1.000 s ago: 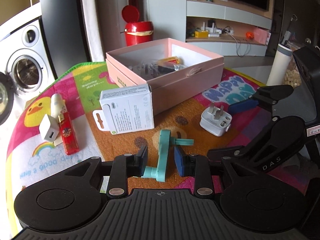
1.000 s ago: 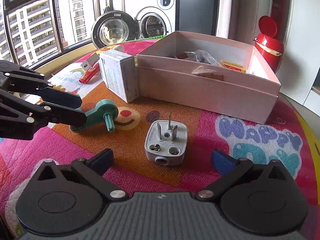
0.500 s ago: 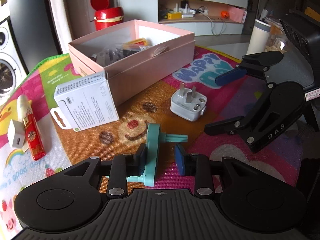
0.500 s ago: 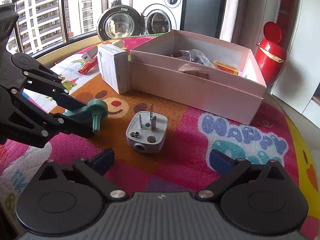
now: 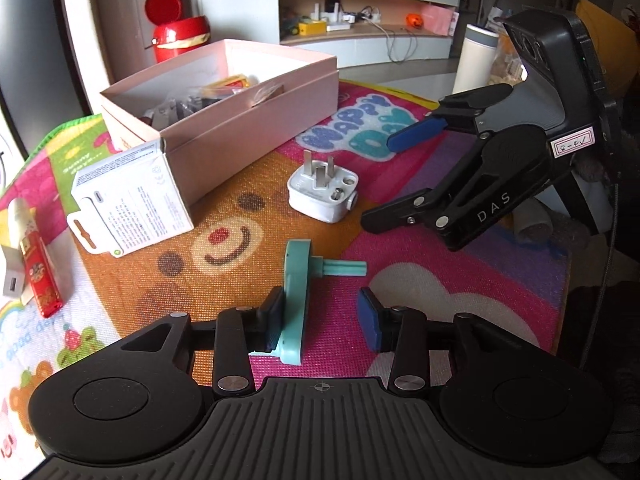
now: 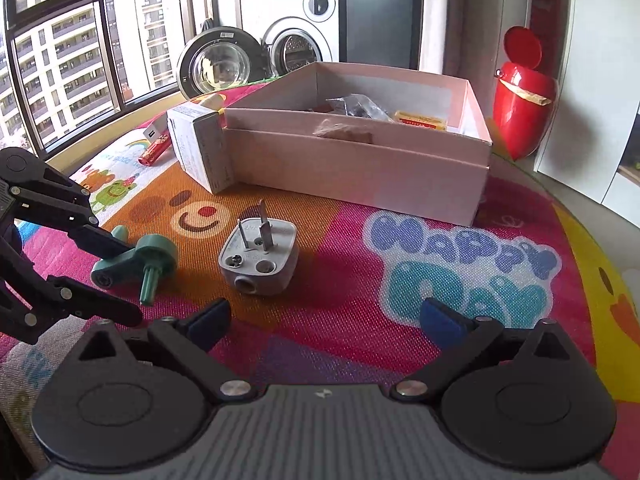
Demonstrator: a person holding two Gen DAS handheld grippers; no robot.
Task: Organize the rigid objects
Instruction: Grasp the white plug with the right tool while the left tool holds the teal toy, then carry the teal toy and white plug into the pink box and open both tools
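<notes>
Left tongs (image 5: 324, 318) are opening around the teal crank (image 5: 296, 300); right tongs (image 6: 324, 320) gape empty, white plug (image 6: 260, 256) at 11 o'clock

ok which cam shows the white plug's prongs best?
Right wrist. The white plug sits central and near, prongs up, screw and holes visible, between the open right gripper fingers' line. Left wrist shows it farther off, at an angle, its prongs less distinct.
</notes>
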